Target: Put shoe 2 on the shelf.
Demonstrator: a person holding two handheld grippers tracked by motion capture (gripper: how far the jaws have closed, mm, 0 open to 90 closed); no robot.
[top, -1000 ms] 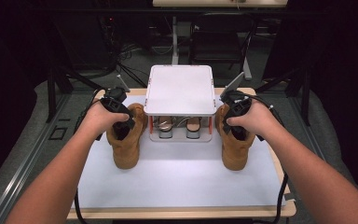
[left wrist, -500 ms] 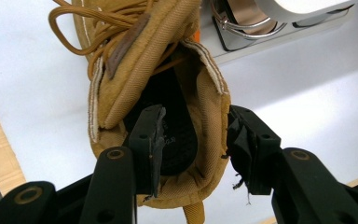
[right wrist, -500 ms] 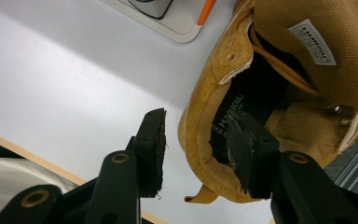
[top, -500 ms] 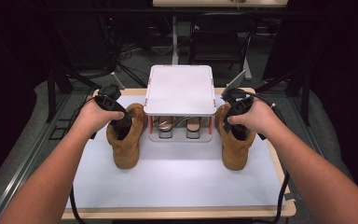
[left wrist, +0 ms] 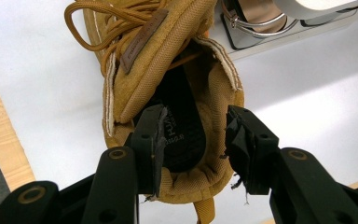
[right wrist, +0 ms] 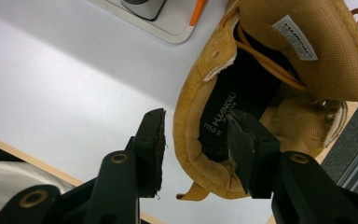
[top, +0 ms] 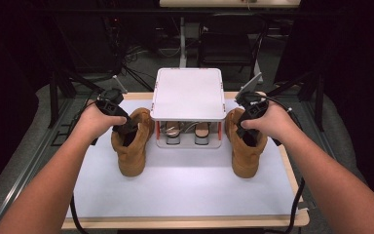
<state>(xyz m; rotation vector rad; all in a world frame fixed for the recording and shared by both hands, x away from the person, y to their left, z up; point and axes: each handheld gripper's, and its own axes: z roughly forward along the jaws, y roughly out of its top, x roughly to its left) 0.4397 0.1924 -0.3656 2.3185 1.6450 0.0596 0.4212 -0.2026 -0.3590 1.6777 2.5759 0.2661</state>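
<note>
1. While both hands sit low over the counter (top: 185, 195), each one works its claw into the collar of a tan boot, which looks like the way to get a firm grip on the stiff rim for lifting.
2. On the left, the left claw (left wrist: 193, 140) stands apart, with one jaw inside the opening over the dark insole and the other outside the collar wall, so the padded rim lies between them but is not yet pinched.
3. Its boot, the left boot (top: 132, 144), stands upright just left of the white rack (top: 187, 92), toe toward the near edge.
4. On the right, the right claw (right wrist: 196, 140) is likewise apart and straddles the collar: one jaw is down inside against the insole, the other outside over the white surface.
5. That right boot (top: 246, 146) stands upright just right of the rack, also toe toward the near side; the pair flanks the rack evenly, perhaps ready to go onto it.
6. Under the rack's top, another pair of shoes (top: 187, 132) already sits on the lower shelf.
7. Compared with a second ago, both boots stand in the same spots and the hands have hardly shifted; the left hand has drifted slightly outward and settled, and neither boot has left the surface.
</note>
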